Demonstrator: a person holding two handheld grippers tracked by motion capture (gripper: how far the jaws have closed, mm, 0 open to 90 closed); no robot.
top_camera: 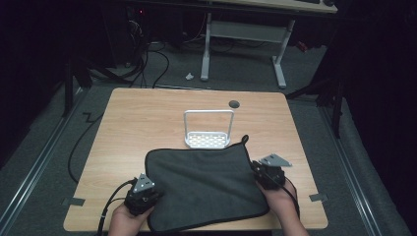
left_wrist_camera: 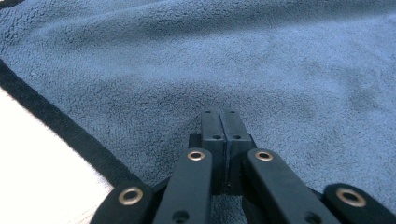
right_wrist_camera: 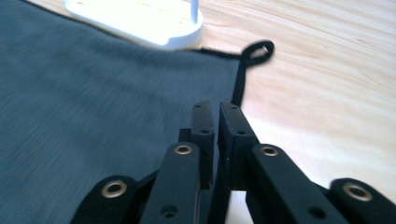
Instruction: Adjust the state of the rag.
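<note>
Wooden table (top_camera: 147, 123) bears a flat cloth (top_camera: 204, 182) (loop (top_camera: 244, 139) pointing far-right); both tools (top_camera: 147, 194) (top_camera: 263, 174) pressed together, pinching nothing

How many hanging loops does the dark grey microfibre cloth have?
1: a black loop at the dark grey microfibre cloth's far right corner, beside the white metal rack. Hidden undersides could conceal another.

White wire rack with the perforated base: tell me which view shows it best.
The high view: the white wire rack stands whole, hoop and base, just beyond the dark grey towel. The right gripper view catches its base edge; the left gripper view shows towel.
</note>
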